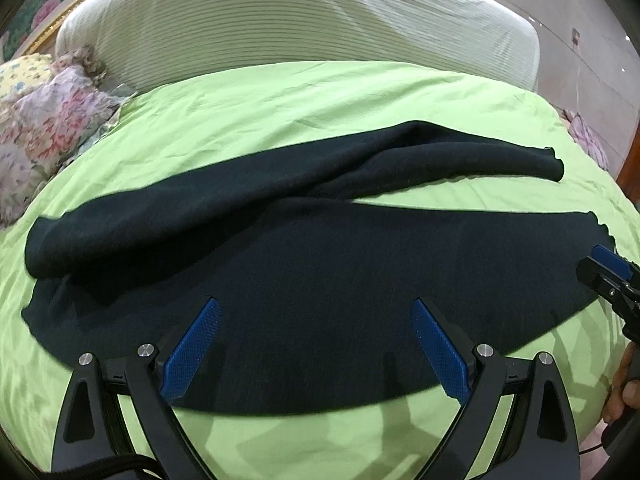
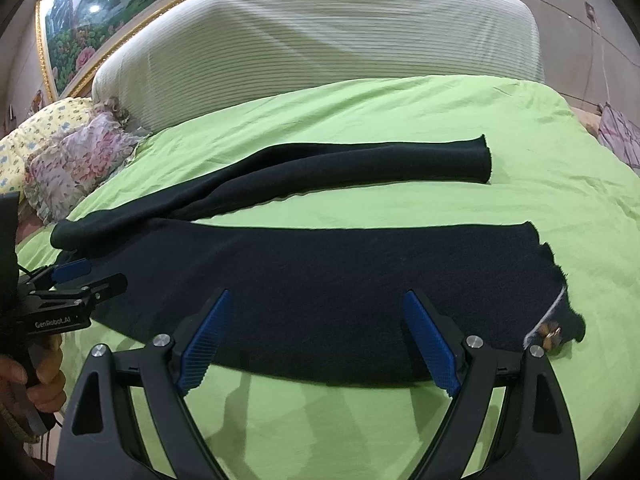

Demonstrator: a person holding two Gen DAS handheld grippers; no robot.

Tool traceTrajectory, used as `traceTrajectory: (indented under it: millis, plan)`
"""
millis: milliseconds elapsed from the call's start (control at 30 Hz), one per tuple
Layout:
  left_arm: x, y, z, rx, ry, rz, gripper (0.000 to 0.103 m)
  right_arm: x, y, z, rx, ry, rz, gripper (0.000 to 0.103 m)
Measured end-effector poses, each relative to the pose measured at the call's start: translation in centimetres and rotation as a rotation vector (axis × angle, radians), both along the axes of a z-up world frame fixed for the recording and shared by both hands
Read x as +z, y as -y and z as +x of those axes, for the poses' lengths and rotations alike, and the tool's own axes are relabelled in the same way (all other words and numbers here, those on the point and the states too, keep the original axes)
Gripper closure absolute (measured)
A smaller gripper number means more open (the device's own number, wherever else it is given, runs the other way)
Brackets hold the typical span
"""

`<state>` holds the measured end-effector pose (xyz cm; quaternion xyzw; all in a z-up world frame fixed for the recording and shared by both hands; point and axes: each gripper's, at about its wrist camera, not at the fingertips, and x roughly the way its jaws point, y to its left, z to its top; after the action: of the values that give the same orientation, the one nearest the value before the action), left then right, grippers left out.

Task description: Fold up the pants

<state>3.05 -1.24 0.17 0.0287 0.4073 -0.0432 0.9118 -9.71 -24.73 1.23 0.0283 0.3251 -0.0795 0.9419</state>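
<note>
Left wrist view: dark pants (image 1: pixel 304 280) lie spread across the green bedsheet (image 1: pixel 280 112), waist end to the left, two legs running right. The far leg (image 1: pixel 460 156) is creased and splayed away from the near leg (image 1: pixel 440 248), with a wedge of sheet showing between them. Left gripper (image 1: pixel 314 344) hovers over the near edge of the cloth, fingers spread wide, holding nothing. Right gripper's tip (image 1: pixel 608 268) enters at the right edge near the near leg's hem; from here I cannot tell how far its jaws are parted.

Right wrist view: right gripper (image 2: pixel 316 340) also spread wide and empty, above the near leg close to its hem, where a small metal fitting (image 2: pixel 550 334) sits (button or clasp, too small to say). Left gripper (image 2: pixel 80 276) visible at the left by the waist end, fingers parted.

Judgement: fold not yet begun; likely step is leg-over-leg. To do it well, pinch both layers at the near edge, one gripper at the waist and one at the hem, lift together, and carry evenly so the seams line up; smooth the crease in the far leg first.
</note>
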Motion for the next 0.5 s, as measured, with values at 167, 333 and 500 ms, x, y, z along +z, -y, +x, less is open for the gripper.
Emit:
traceTrajectory:
  millis: [167,333,500]
  plan:
    - [1.3,0.6,3.4,-0.043,-0.013,-0.011,0.006,2.1,2.4,1.1,-0.035,-0.002,0.006,0.016]
    - [2.2,1.5,7.9,-0.088,-0.049,-0.021,0.006,4.8,6.5,3.4,-0.073,0.021,0.094,0.016]
    - [2.9,3.2,13.0,-0.145,-0.087,-0.018,0.006,6.8,10.7,6.2,-0.151,0.02,0.096,0.016]
